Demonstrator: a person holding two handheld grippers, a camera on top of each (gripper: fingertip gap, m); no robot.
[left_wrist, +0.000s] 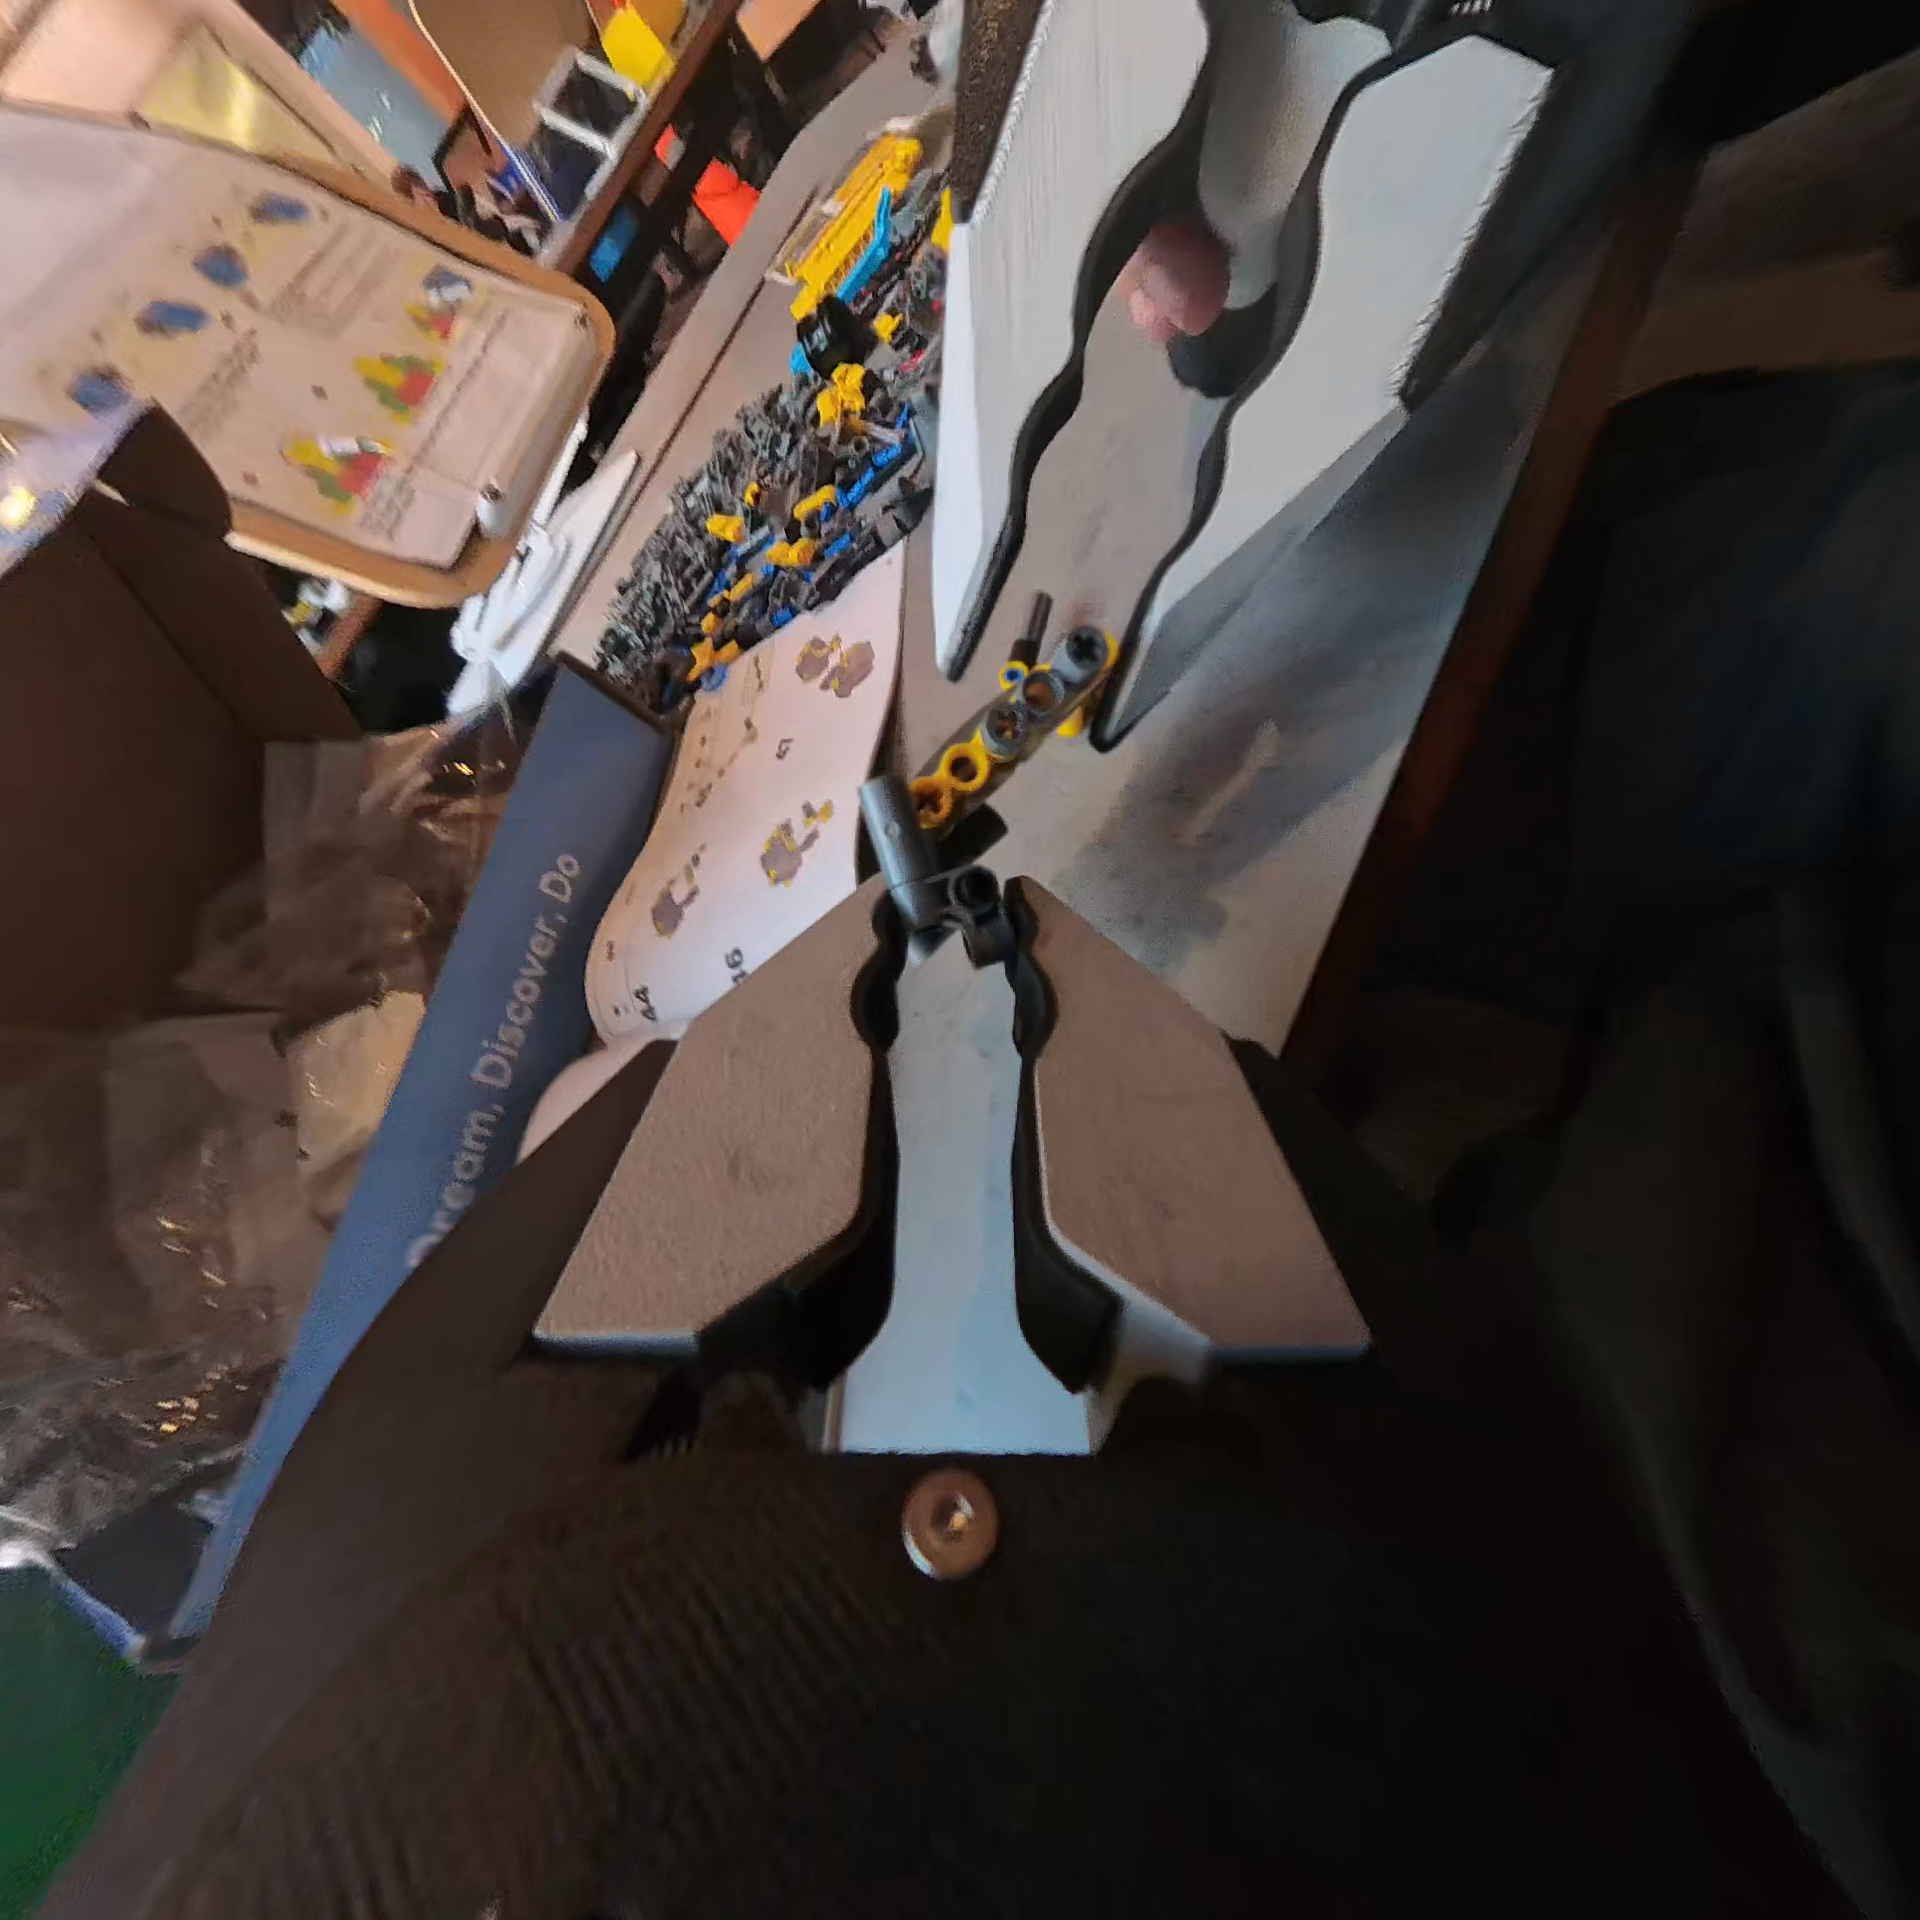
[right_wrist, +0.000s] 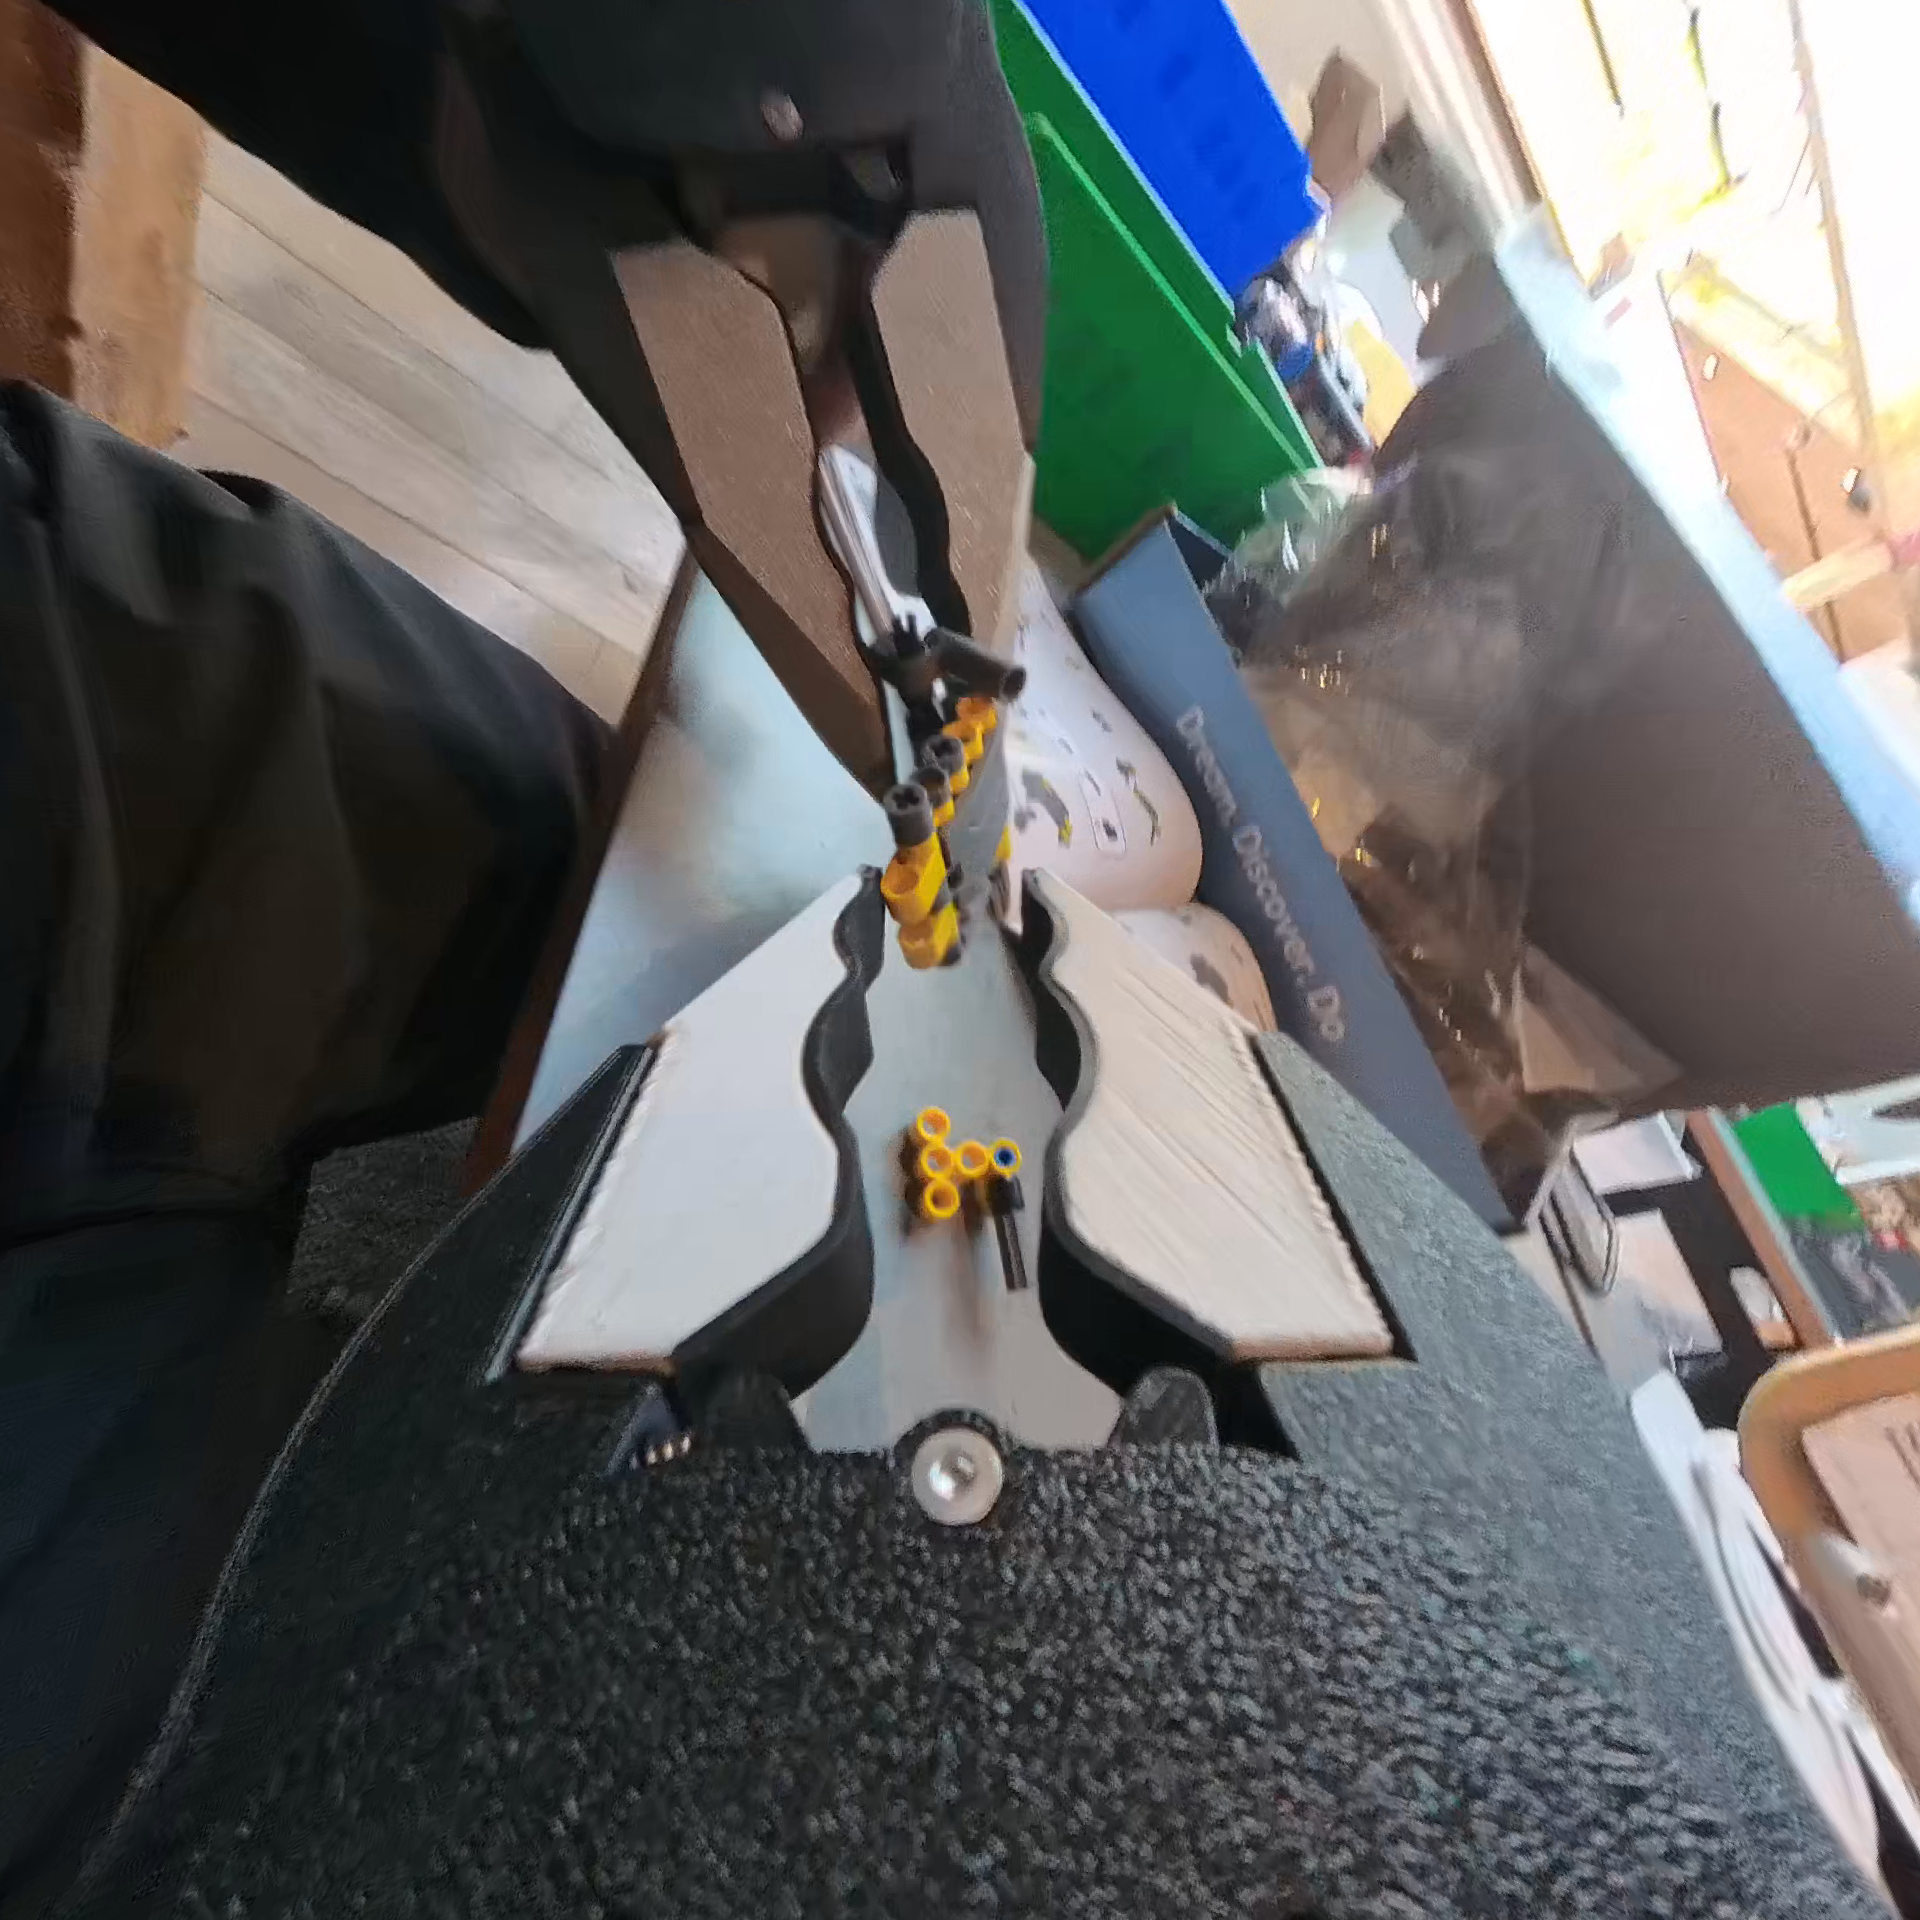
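My left gripper (left_wrist: 956, 902) has tan fingers and is shut on a small dark grey connector piece (left_wrist: 940, 883), whose grey tube sticks out past the tips. My right gripper (right_wrist: 945, 885) has white fingers and is shut on one end of a yellow holed beam (right_wrist: 920, 904) carrying dark grey pins and a grey part. The two grippers face each other tip to tip above the pale table (left_wrist: 1195, 831). The connector (right_wrist: 961, 660) touches or nearly touches the far end of the beam (left_wrist: 1023, 717). A small yellow piece (right_wrist: 948, 1164) with a black pin lies on the table under the right gripper.
A pile of grey, blue and yellow parts (left_wrist: 748, 540) lies farther back on the table. An open instruction booklet (left_wrist: 769, 810) and a long blue box (left_wrist: 488, 1039) lie beside the grippers. Crumpled clear plastic (right_wrist: 1403, 727) and green bins (right_wrist: 1143, 364) stand beyond. A person's dark clothing (right_wrist: 260, 831) is near the table edge. My left and right fingertips are right by each other.
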